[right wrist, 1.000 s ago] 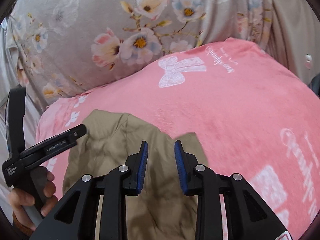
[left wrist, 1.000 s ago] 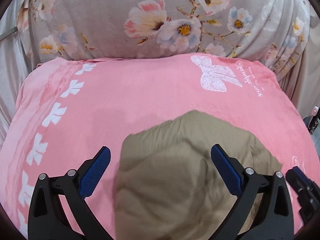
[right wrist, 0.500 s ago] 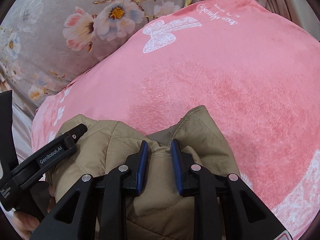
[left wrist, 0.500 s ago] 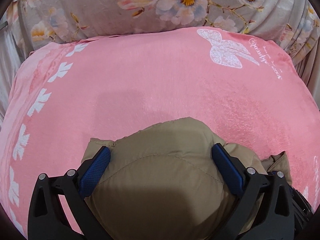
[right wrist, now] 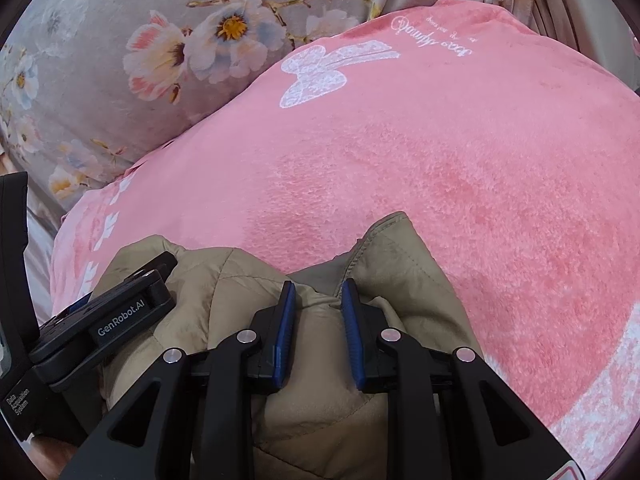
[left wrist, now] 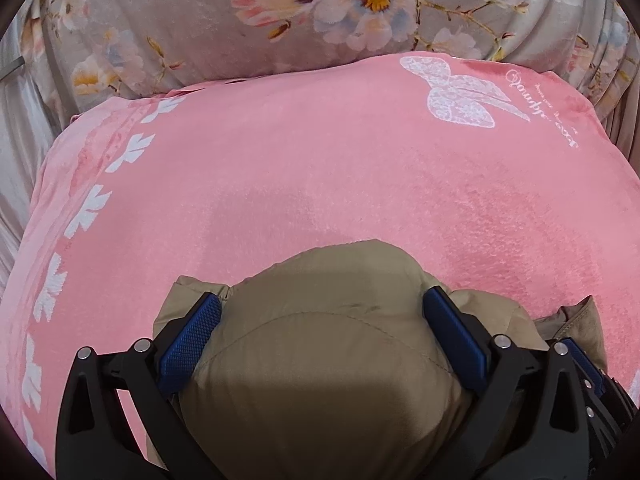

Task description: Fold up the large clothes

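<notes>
Padded fingers of the left gripper clamp a fat bundled fold of the khaki quilted jacket, while the right gripper pinches a narrow ridge of it. Jacket sits bunched on the near part of the pink blanket, so I judge folding nearly finished, with only setting down and releasing left. Its long axis can't be read; a loose corner points toward the floral bedding.

- A home bedroom, by the look of the soft furnishings.
- A pink plush blanket covers the bed.
- At 12 o'clock lies grey floral bedding, bunched like a pillow or quilt.
</notes>
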Demonstrator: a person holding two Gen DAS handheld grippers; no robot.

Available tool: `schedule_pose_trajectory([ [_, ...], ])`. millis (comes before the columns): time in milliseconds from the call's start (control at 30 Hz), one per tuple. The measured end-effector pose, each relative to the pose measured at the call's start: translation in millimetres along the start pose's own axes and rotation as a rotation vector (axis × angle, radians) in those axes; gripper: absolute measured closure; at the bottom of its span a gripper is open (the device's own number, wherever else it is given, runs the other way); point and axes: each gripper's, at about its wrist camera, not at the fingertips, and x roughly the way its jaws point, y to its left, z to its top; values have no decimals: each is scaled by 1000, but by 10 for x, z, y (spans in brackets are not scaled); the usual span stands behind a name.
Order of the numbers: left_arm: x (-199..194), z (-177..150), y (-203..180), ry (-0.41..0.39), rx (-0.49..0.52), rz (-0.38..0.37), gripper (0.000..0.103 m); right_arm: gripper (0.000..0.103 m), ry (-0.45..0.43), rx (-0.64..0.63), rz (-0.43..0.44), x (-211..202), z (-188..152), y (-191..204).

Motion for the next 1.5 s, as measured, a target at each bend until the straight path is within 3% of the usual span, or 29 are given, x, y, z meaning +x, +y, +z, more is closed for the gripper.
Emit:
schedule_pose_trajectory([
  [267, 3, -34, -29, -30, 3, 29, 5, 83, -21, -4, -12, 9, -25, -16],
  [400, -4, -33, -6, -25, 0, 8, 5, 82, -27, 28, 56, -19, -14, -109],
  [467, -111, -45, 152, -6, -7, -95, 5, 80, 1, 100, 125, -233, -34, -286],
  [533, -299, -97, 384, 15, -28, -196, 5, 63, -2, 143, 185, -527, -133, -467],
  [567, -400, -139, 513, 22, -37, -240, 5, 44, 5, 156, 189, -691, -212, -599],
  [600, -527, -221, 685, 37, -42, -281, 5, 42, 27, 161, 175, -799, -280, -716],
  [700, -651, -495, 980, 129, -36, -346, 5, 42, 180, 175, 191, -966, -553, -1083],
  [833, -623, -897, 1231, 249, -73, -436, 5, 42, 304, 165, 267, -969, -859, -1157],
  [967, -562, -1130, 1404, 339, -165, -588, 5, 42, 401, 190, 490, -800, -1079, -905],
  [1000, -518, -1156, 1424, 366, -182, -628, 5, 41, 423, 188, 523, -742, -1124, -823],
  [1167, -366, -1153, 1433, 409, -209, -738, 5, 34, 401, 166, 526, -602, -1166, -509],
  [1267, -287, -1114, 1361, 402, -211, -771, 5, 34, 373, 196, 548, -528, -1171, -460],
  [1333, -240, -1082, 1337, 394, -216, -782, 5, 41, 349, 206, 556, -476, -1145, -422],
  [1400, -313, -1035, 1342, 351, -190, -762, 11, 66, 321, 231, 591, -455, -1122, -401],
  [1500, -496, -948, 1428, 270, -142, -735, 31, 80, 259, 199, 568, -547, -1054, -279],
])
